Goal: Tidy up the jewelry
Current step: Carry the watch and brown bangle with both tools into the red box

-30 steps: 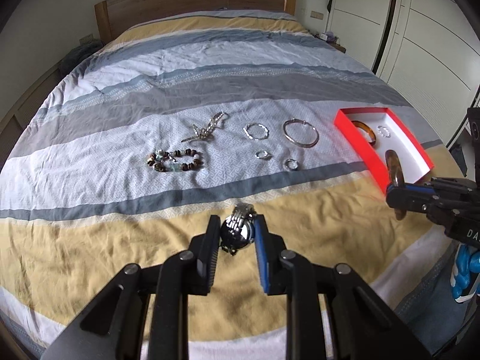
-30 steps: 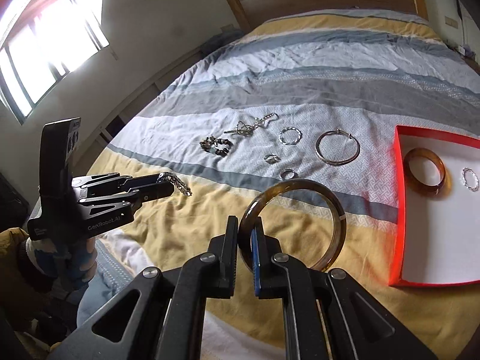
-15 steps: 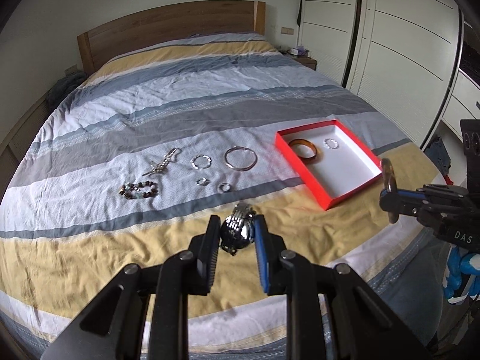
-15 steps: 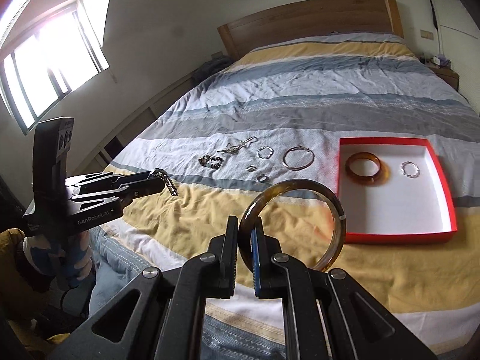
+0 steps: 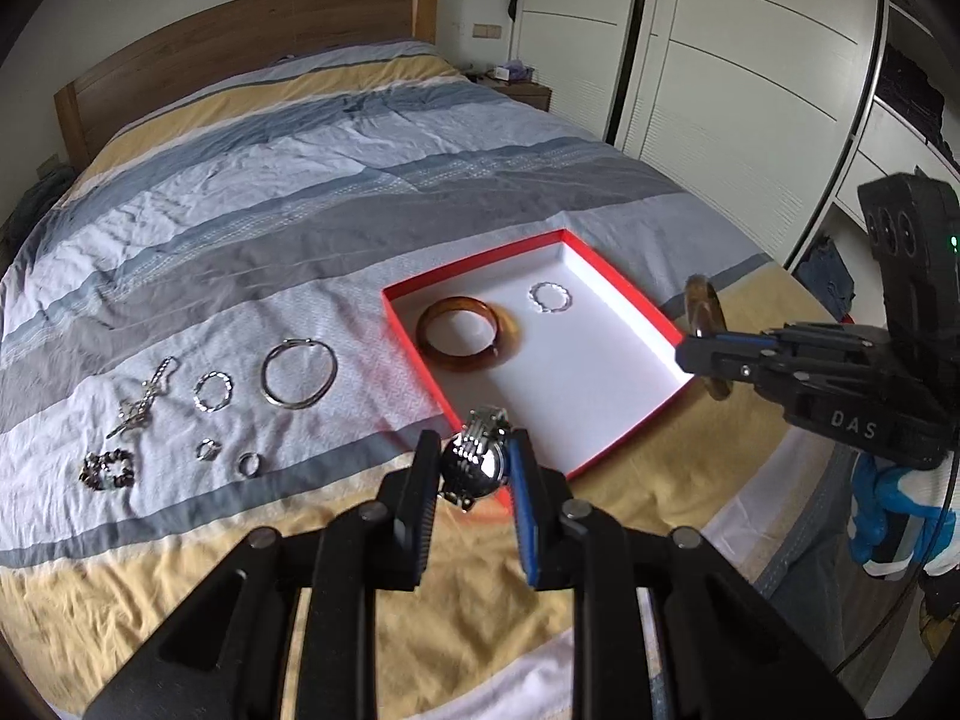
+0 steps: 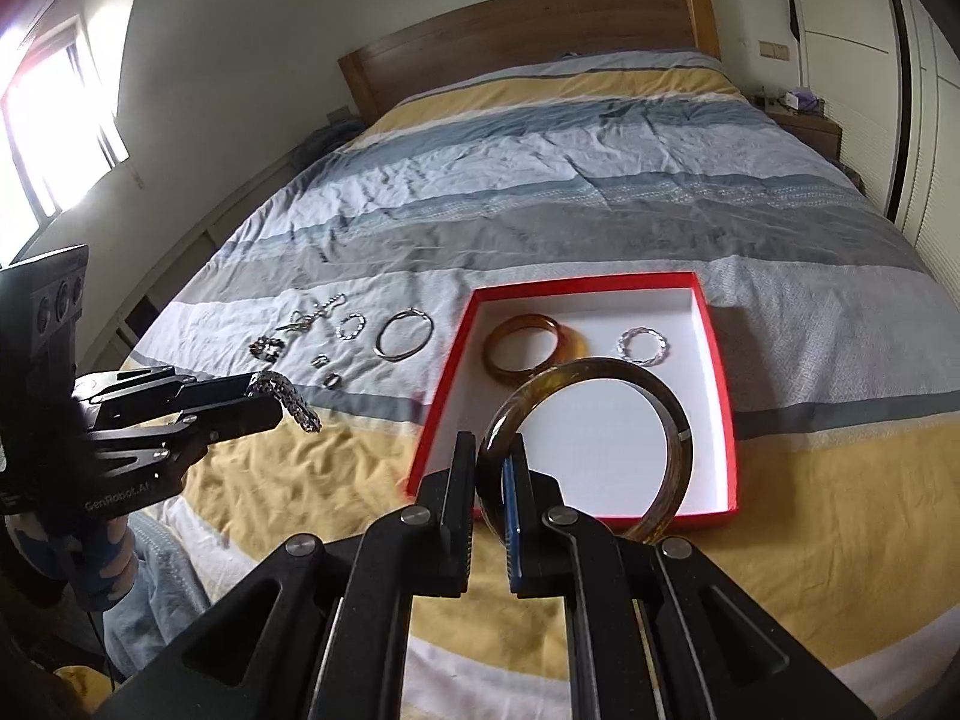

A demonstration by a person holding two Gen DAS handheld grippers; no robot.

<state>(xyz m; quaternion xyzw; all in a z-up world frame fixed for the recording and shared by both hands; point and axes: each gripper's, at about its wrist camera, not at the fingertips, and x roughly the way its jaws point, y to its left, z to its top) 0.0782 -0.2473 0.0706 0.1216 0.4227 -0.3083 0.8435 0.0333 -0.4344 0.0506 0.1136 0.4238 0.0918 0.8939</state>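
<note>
The fingers [image 5: 421, 498] of the left gripper [image 5: 471, 471] are closed on a silver watch [image 5: 474, 462], and its metal band hangs free past the tips. The right gripper [image 6: 491, 468] is clamped on the rim of a thin amber bangle [image 6: 672, 438], which stands upright in front of it.

Compared with one second ago, both views have turned toward the red box [image 5: 414, 330]. Before, the box was far at the right edge of the left view; now it lies just behind the watch, and in the right view the bangle is seen directly against the white floor of the box. I judge that both pieces are now brought to the box and that the release is the next step.

Both grippers are held above the near yellow stripe of the bedcover [image 5: 180, 540], pointing forward and a little down, the right one at the right side of the box.

Inside the box a thick amber bangle [image 5: 468, 333] and a small twisted silver ring [image 5: 549, 298] already lie. On the cover at the left there remain a large silver hoop [image 5: 299, 372], a beaded bracelet [image 5: 108, 469] and some small pieces.
</note>
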